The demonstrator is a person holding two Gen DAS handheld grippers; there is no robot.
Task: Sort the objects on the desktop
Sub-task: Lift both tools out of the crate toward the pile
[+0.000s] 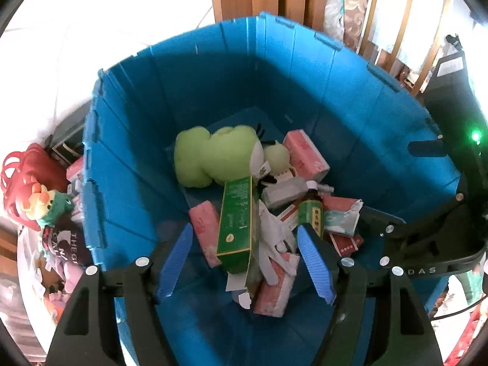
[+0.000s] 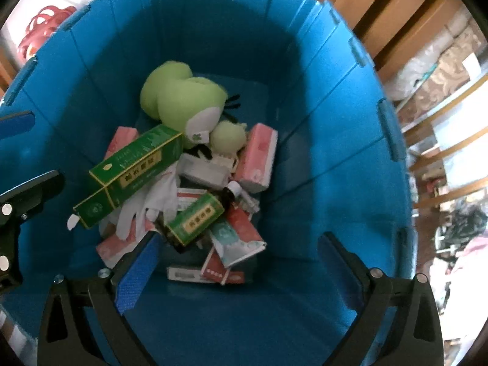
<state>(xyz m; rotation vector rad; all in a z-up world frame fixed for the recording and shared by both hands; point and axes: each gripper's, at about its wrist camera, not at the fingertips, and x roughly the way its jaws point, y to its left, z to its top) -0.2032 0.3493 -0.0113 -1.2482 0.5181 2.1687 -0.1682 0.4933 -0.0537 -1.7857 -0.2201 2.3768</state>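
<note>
A deep blue ribbed plastic bin [image 2: 320, 97] holds everything. Inside lie a soft green plush frog [image 2: 186, 100], a long green carton [image 2: 134, 167], pink tissue packs [image 2: 257, 157] and a small brown bottle [image 2: 195, 216]. Left claw [image 1: 247, 259] and right claw [image 2: 241, 271] hang released above, empty.

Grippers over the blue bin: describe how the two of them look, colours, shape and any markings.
The left gripper and the right gripper match: black angular plastic frames carrying two fingers with ribbed blue pads, and round silver bolt heads at the pivots. In the left wrist view the right gripper's black body shows white letters "DAS", a green light beside it and a thin black cable below.
</note>
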